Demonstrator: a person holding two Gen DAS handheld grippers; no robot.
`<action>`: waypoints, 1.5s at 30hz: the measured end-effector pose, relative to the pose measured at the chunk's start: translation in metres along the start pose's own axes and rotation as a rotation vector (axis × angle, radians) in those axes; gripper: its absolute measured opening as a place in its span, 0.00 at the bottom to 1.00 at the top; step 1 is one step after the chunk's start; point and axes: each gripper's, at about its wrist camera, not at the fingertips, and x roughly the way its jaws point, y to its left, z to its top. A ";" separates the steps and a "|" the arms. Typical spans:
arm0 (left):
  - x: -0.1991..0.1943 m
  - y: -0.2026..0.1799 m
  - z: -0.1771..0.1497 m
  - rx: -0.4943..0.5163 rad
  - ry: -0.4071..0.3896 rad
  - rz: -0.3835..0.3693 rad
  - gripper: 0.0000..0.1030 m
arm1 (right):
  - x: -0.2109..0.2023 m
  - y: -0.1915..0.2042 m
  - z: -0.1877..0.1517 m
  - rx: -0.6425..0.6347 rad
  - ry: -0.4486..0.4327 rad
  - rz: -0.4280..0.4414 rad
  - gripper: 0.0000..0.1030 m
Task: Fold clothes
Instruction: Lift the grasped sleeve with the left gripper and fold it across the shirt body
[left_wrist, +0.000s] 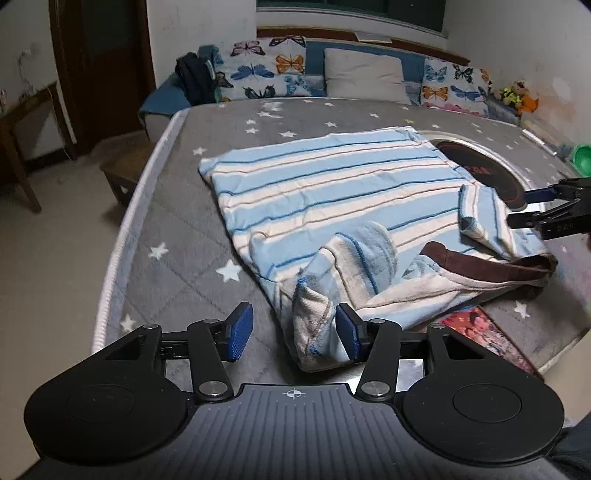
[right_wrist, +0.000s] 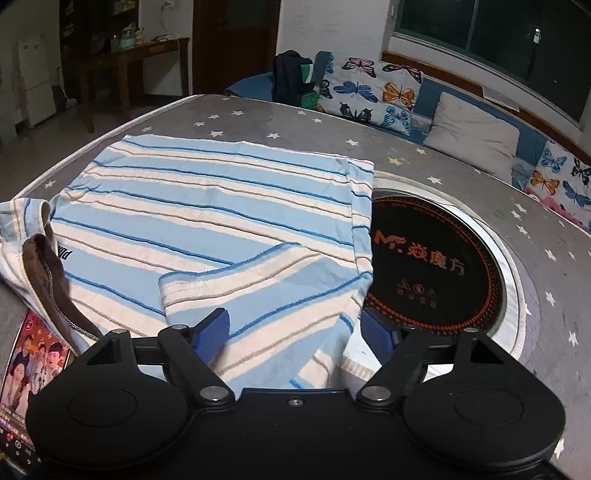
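A light blue and white striped shirt (left_wrist: 332, 192) (right_wrist: 207, 206) with a brown collar (left_wrist: 491, 269) (right_wrist: 48, 280) lies spread on a grey star-print table cover (left_wrist: 177, 206). My left gripper (left_wrist: 294, 332) is open at the shirt's near corner. A bunched sleeve (left_wrist: 317, 332) lies between its blue pads, against the right one and apart from the left. My right gripper (right_wrist: 295, 334) (left_wrist: 521, 208) is open too, with the other sleeve (right_wrist: 266, 295) folded onto the shirt and lying between its pads without being pinched.
A round black cooktop (right_wrist: 436, 266) (left_wrist: 484, 173) is set into the table, partly under the shirt. A lit screen (right_wrist: 33, 362) (left_wrist: 480, 332) lies by the collar. Butterfly cushions (left_wrist: 266, 70) and a sofa stand behind; a wooden stool (left_wrist: 122, 173) is on the left.
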 end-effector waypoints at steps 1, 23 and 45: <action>0.000 0.000 0.000 -0.001 -0.002 -0.002 0.55 | 0.001 0.000 0.001 -0.003 0.001 0.001 0.77; 0.031 -0.002 0.013 -0.033 0.016 -0.067 0.17 | 0.018 0.029 0.012 -0.061 -0.001 0.166 0.75; 0.047 -0.006 0.028 0.011 0.026 -0.132 0.27 | 0.025 0.065 0.007 -0.117 0.050 0.197 0.35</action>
